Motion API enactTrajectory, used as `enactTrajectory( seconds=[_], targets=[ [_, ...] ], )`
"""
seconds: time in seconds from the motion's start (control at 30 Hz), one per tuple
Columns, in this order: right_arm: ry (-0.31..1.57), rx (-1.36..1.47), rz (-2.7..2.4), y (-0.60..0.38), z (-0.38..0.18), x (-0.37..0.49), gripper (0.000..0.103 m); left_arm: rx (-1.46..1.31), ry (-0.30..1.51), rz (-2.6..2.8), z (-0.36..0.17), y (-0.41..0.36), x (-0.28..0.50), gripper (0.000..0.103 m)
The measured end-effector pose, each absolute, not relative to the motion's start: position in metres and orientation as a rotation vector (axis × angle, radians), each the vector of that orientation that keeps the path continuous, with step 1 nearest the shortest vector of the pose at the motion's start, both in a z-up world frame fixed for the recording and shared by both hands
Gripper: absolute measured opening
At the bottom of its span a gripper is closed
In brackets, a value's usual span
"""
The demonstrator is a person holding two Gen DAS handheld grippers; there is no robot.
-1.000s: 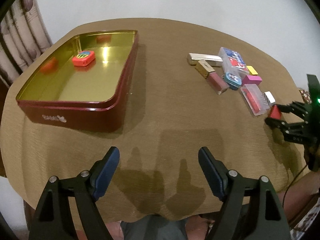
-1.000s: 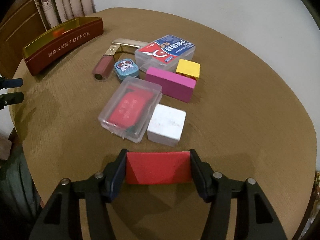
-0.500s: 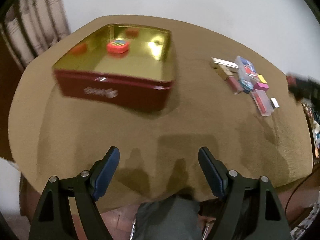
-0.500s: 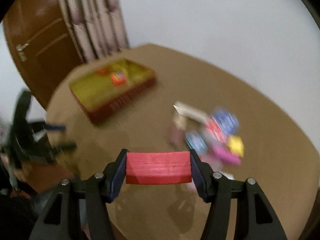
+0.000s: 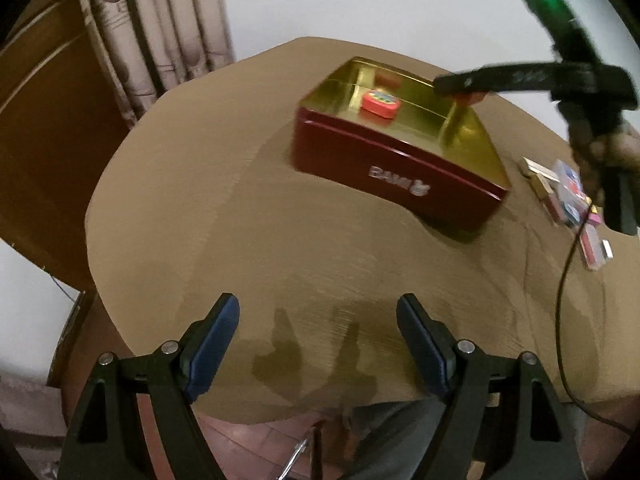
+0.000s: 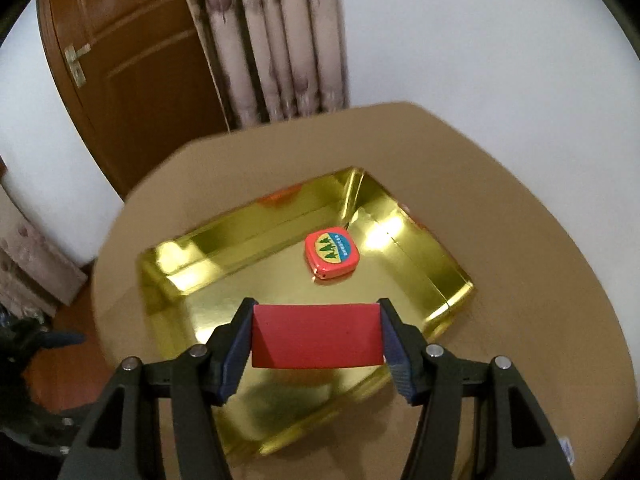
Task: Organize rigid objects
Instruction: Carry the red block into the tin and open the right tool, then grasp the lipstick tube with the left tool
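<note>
My right gripper [image 6: 316, 336] is shut on a red block [image 6: 316, 336] and hangs over the open red tin [image 6: 168, 276] with its gold inside. A red tape measure [image 6: 331, 255] lies on the tin's floor. In the left wrist view the same tin [image 5: 400, 172] sits mid-table with the tape measure [image 5: 381, 104] in it, and the right gripper [image 5: 468, 94] reaches over its far rim with the red block [image 5: 471, 98]. My left gripper [image 5: 318, 344] is open and empty, above bare cloth near the table's front edge.
A brown cloth covers the round table [image 5: 240, 220]. Several small boxes and cases [image 5: 572, 196] lie in a cluster at the right. A cable [image 5: 564, 280] hangs over the right side. A curtain [image 6: 276, 40] and a wooden door [image 6: 132, 60] stand behind.
My right gripper carried the red block from the cluster of small objects up and across to above the tin. The left gripper swung leftward, still open, so the tin now sits right of centre.
</note>
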State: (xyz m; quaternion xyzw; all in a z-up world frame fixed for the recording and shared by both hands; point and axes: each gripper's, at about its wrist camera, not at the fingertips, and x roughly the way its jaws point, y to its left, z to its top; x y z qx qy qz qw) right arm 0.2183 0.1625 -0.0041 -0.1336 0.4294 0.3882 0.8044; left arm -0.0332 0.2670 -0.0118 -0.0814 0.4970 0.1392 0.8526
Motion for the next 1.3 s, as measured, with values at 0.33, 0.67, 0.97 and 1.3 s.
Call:
enactTrajectory(
  seconds=[0.33, 0.67, 0.97, 1.3],
  targets=[
    [1.015, -0.378, 0.849, 0.179, -0.059, 0.246, 0.061, -0.160, 1.052, 0.310, -0.020, 0.275, -0.031, 0.078],
    [1.043, -0.377, 0.864, 0.191, -0.087, 0.266, 0.061, -0.139, 1.061, 0.305, -0.026, 0.270, -0.032, 0.078],
    [1.008, -0.344, 0.848, 0.188, -0.076, 0.266, 0.061, -0.135, 1.069, 0.312, -0.029, 0.270, -0.031, 0.080],
    [0.806, -0.122, 0.728, 0.081, -0.009, 0.212, 0.061, -0.081, 1.061, 0.289, -0.025, 0.253, -0.034, 0.081]
  ],
)
